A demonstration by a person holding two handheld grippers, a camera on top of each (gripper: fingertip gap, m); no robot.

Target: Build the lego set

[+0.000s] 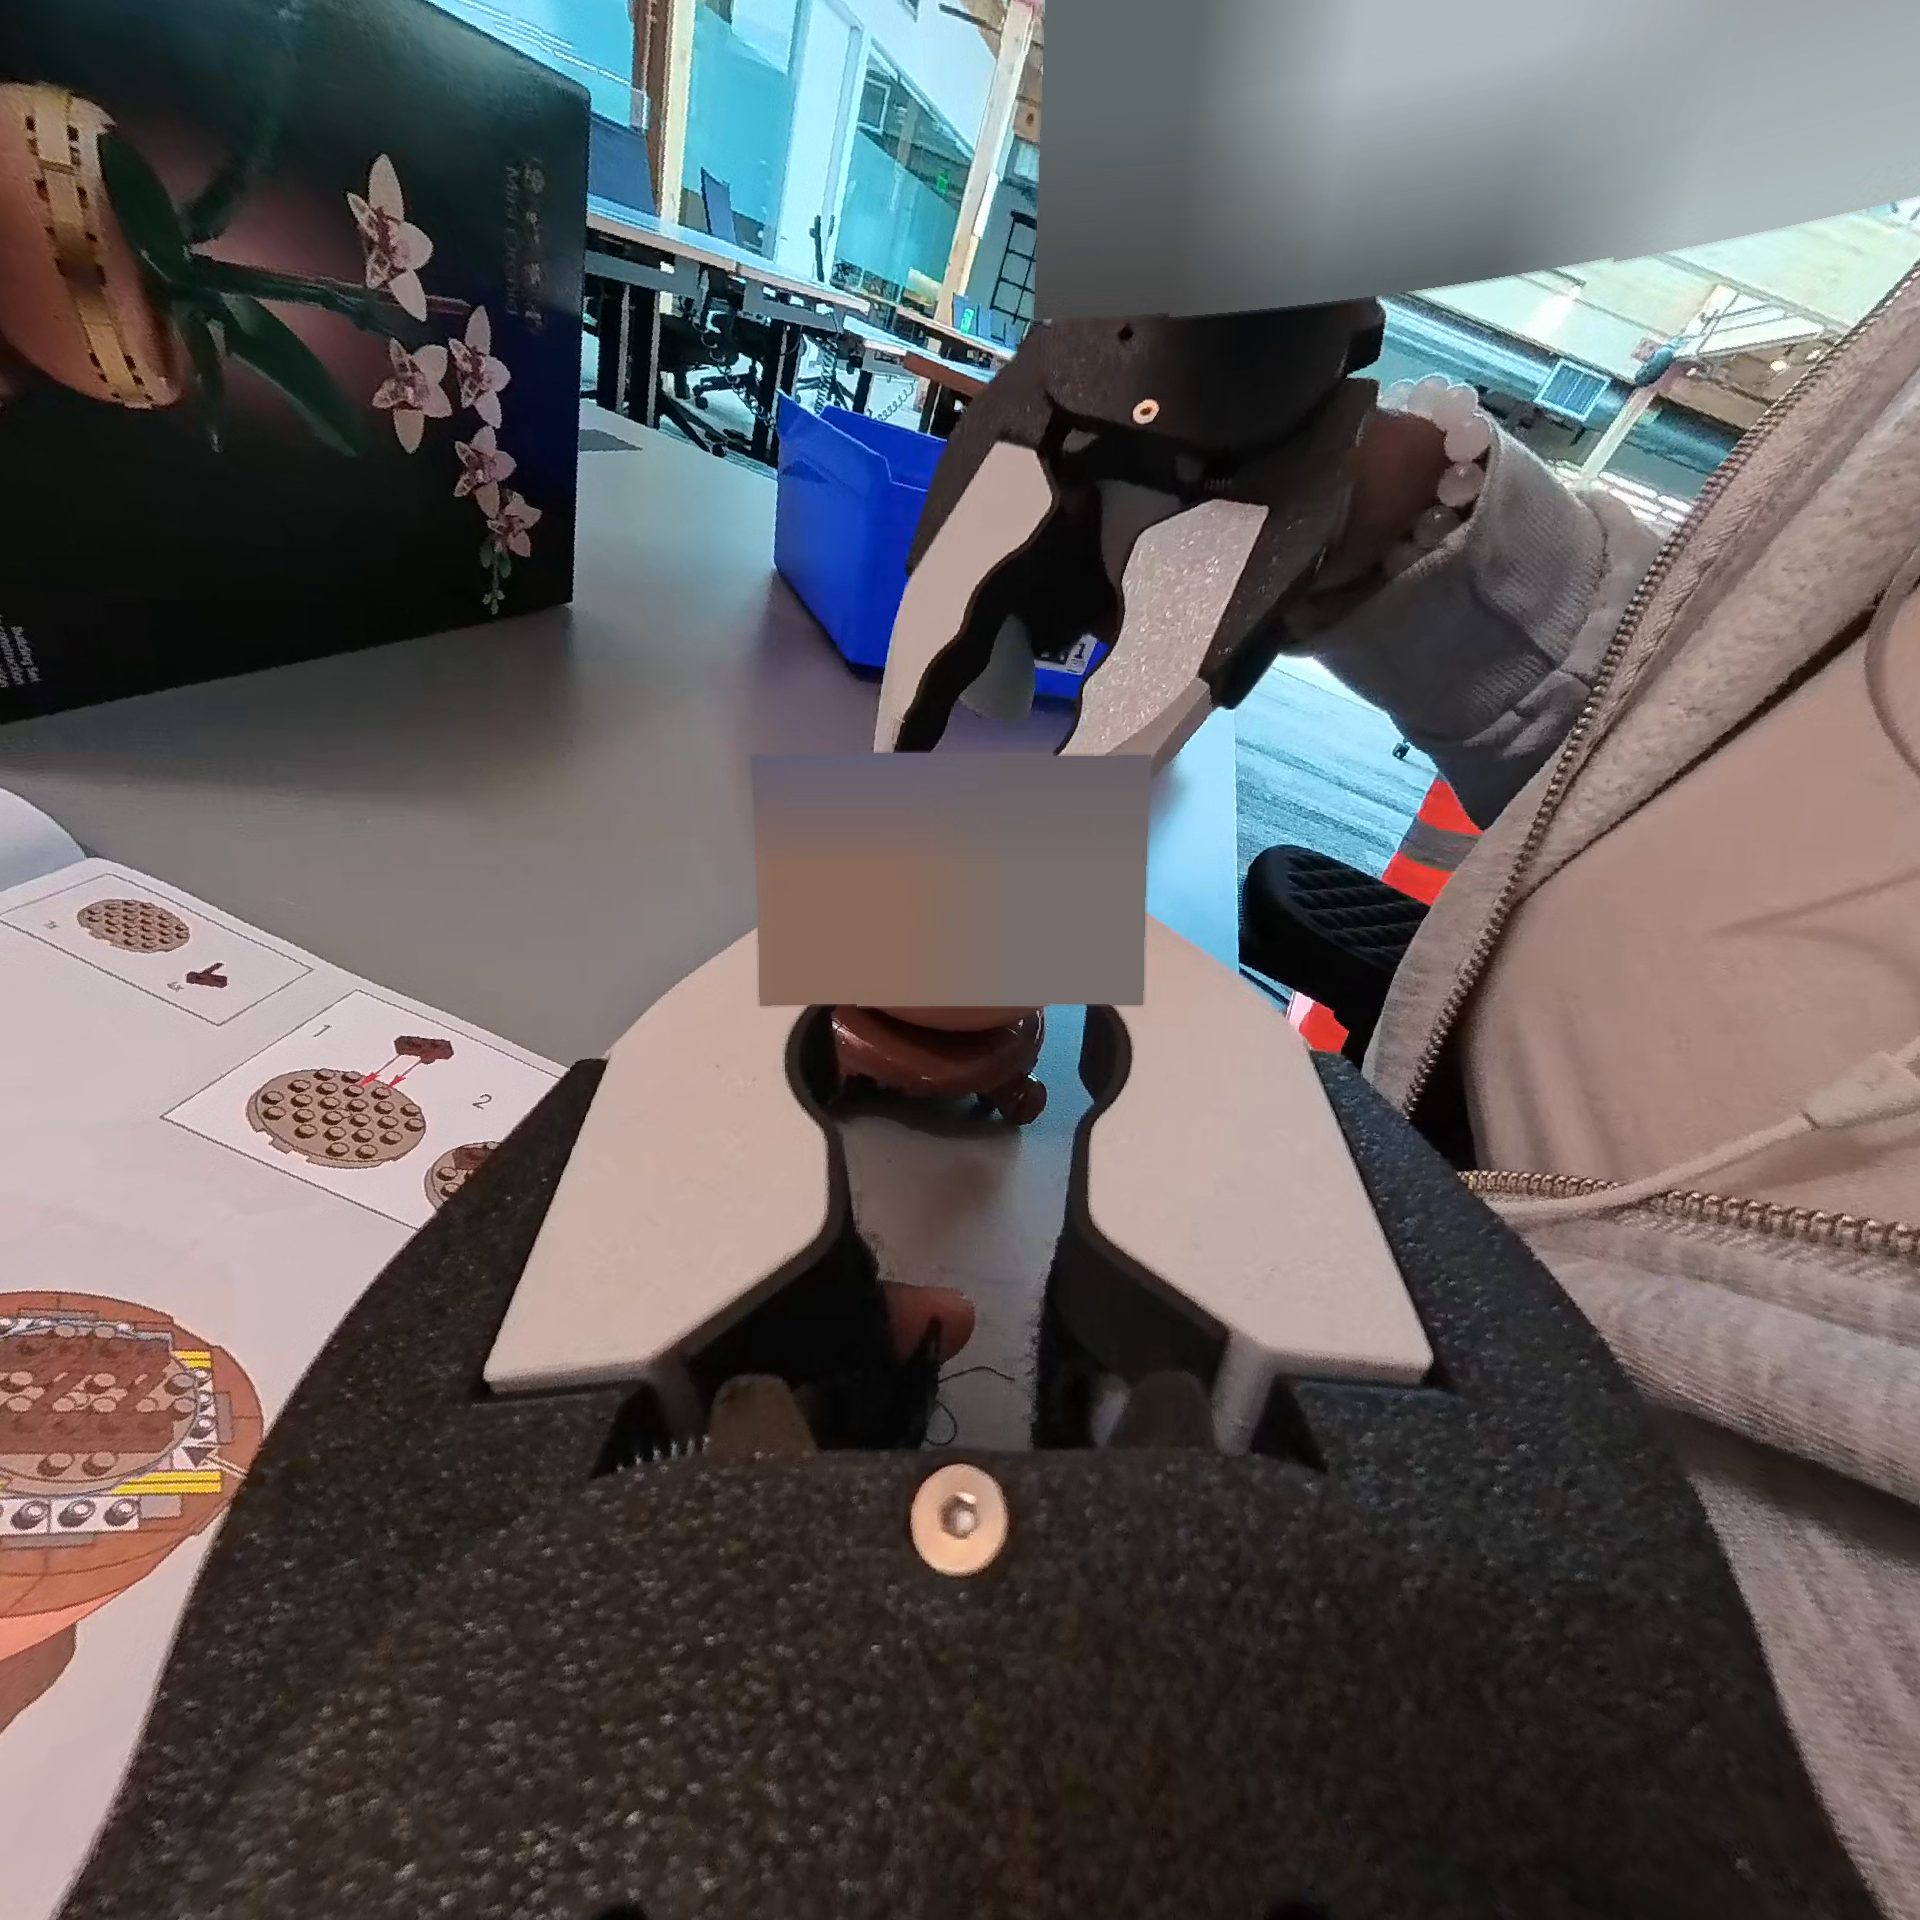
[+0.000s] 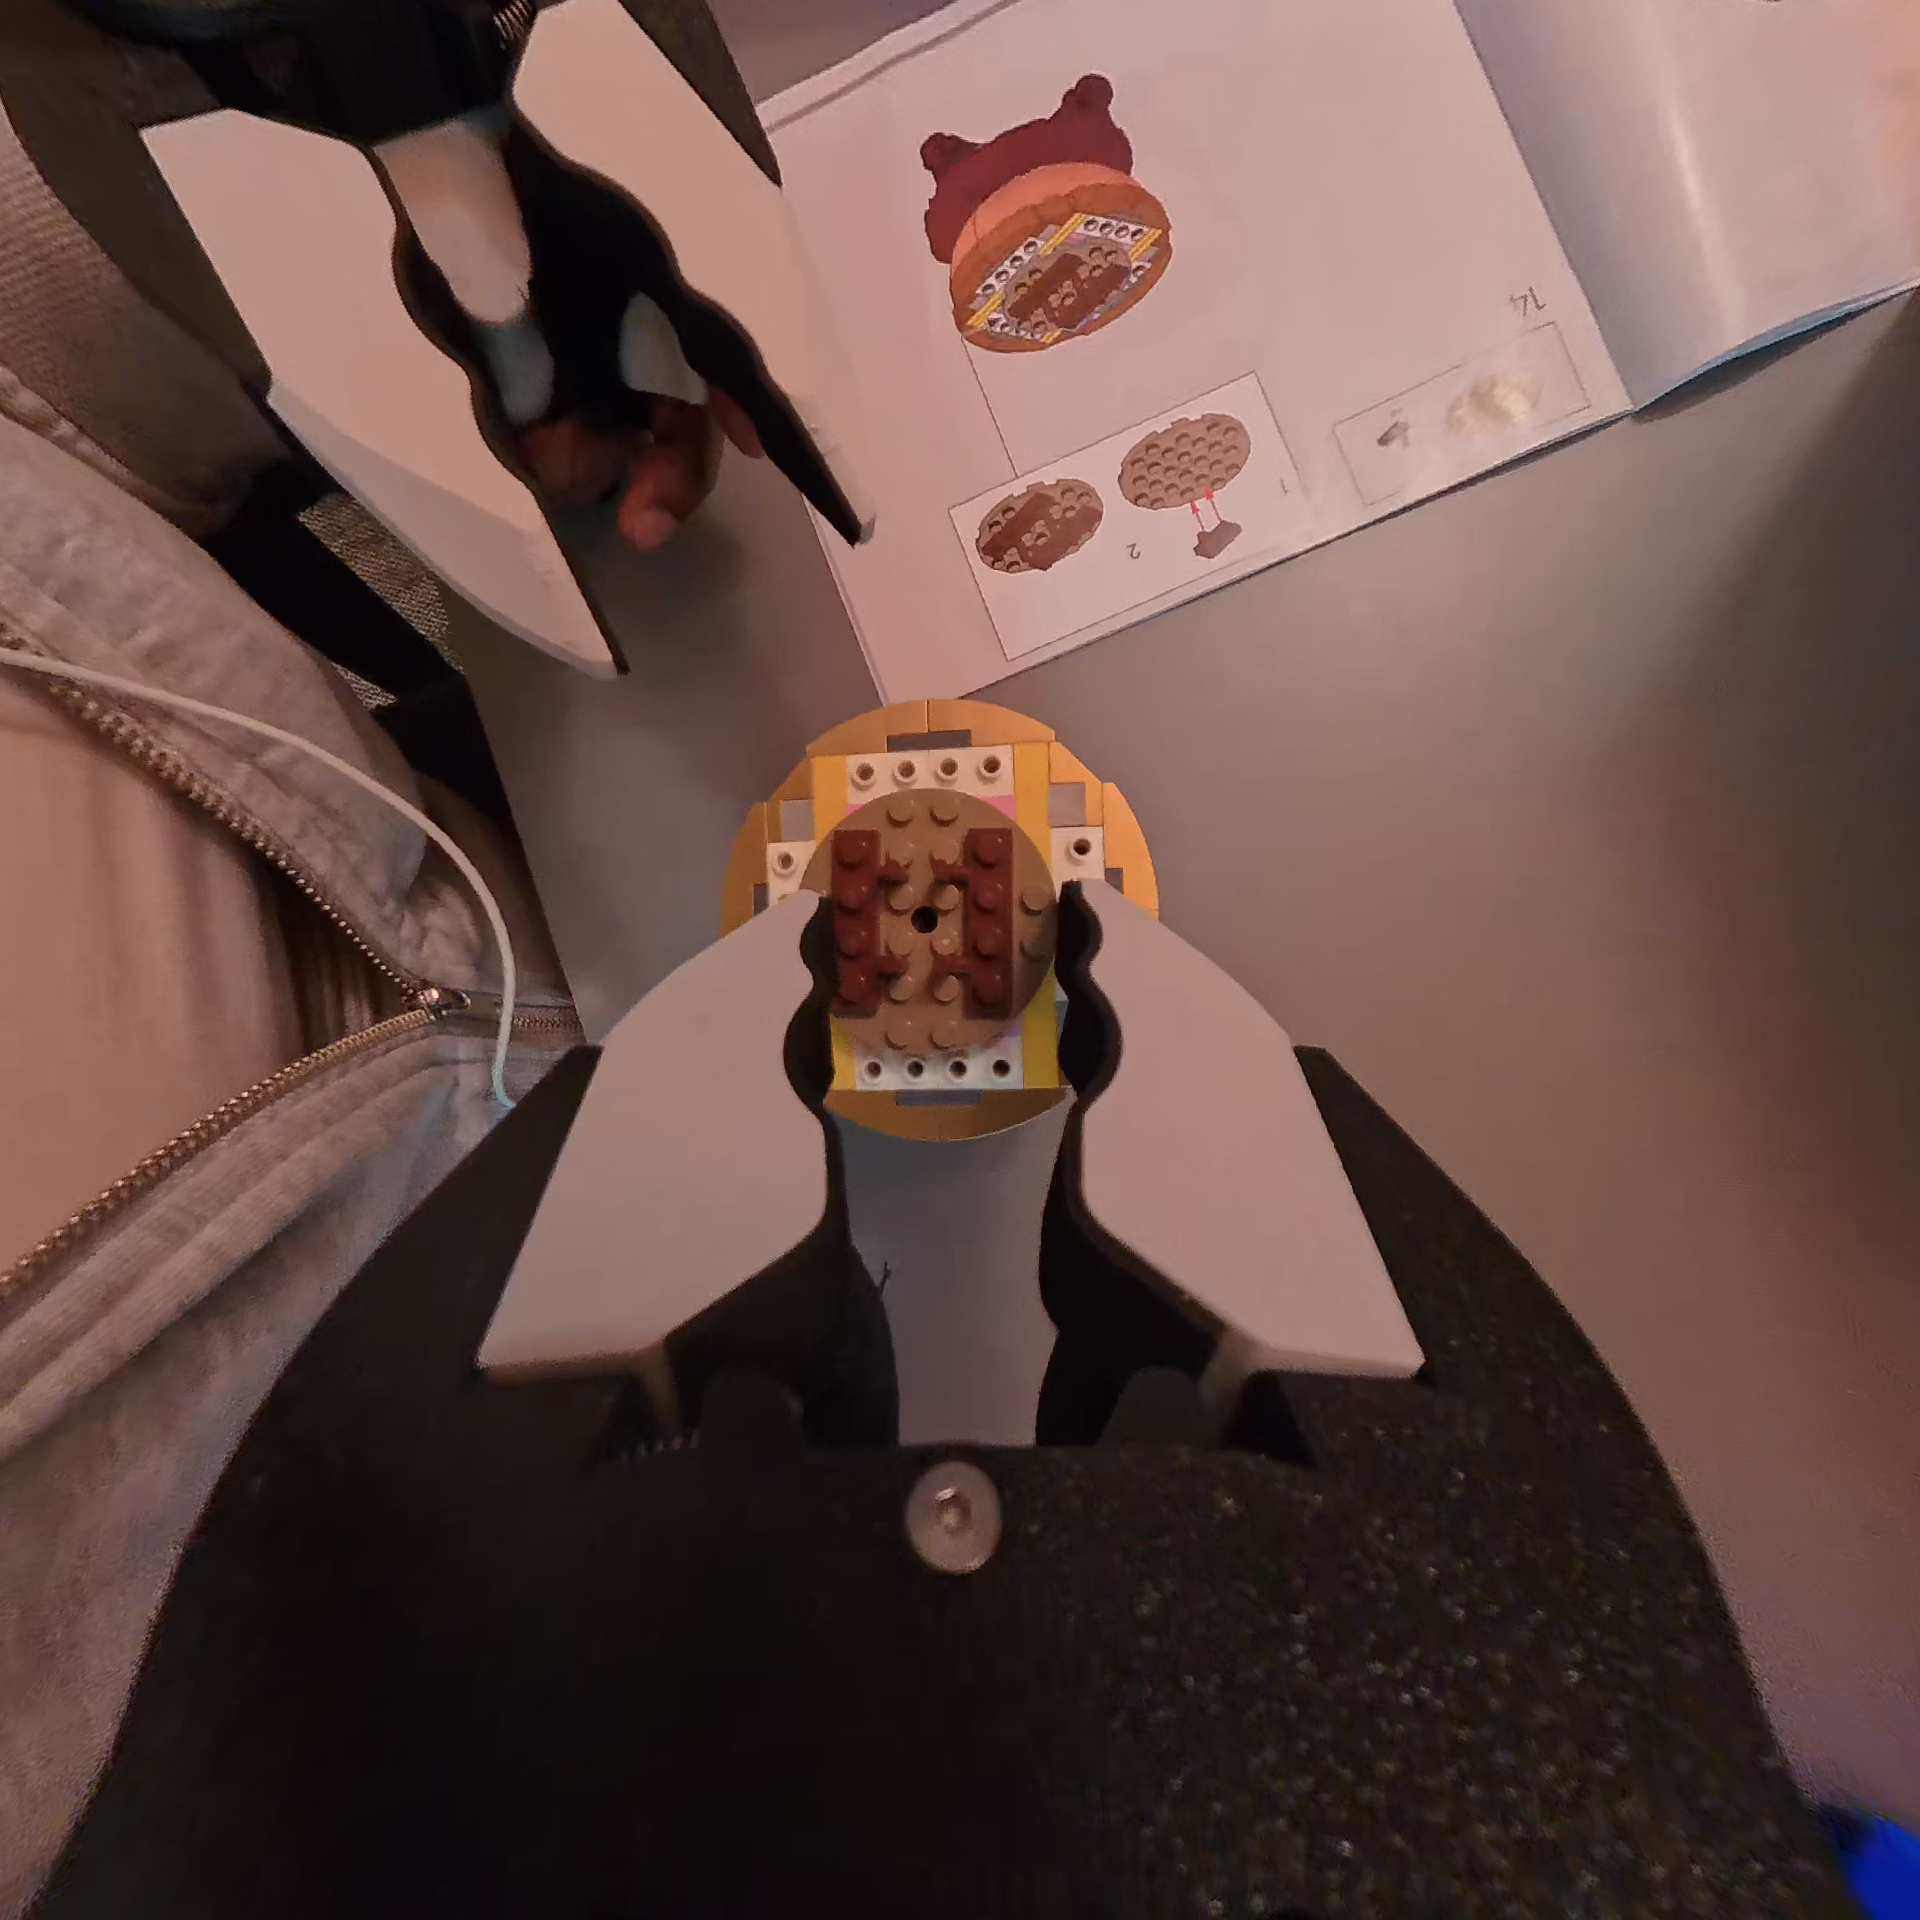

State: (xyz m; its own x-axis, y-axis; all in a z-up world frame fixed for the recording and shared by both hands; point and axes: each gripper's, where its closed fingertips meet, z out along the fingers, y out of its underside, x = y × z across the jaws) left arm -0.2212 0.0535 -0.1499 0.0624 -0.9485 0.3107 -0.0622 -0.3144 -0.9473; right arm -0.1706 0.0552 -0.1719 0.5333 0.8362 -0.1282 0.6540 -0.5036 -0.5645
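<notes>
A tan Lego pot [image 2: 1127, 862] stands on the grey table [image 2: 1455, 831], its top ringed with white and yellow bricks. A round dark-tan plate [image 2: 925, 831] carrying two brown bricks [image 2: 857, 914] sits on top. My right gripper [image 2: 945, 914] points down, its fingers against both sides of this plate. It also shows in the left wrist view [image 1: 1008, 743]. My left gripper [image 1: 951, 1029] is open and empty, level with the pot's brown base [image 1: 935, 1070]. In the right wrist view it [image 2: 727, 592] sits up and left of the pot, apart from it.
The open instruction booklet [image 1: 260, 1091] lies left of the pot, and it also shows in the right wrist view [image 2: 1195, 312]. The dark Lego box [image 1: 281, 343] stands at the back left. A blue bin [image 1: 842, 520] sits behind. A person's grey zip jacket [image 1: 1662, 935] is close on the right. There is about 6 cm between the tips of the two grippers.
</notes>
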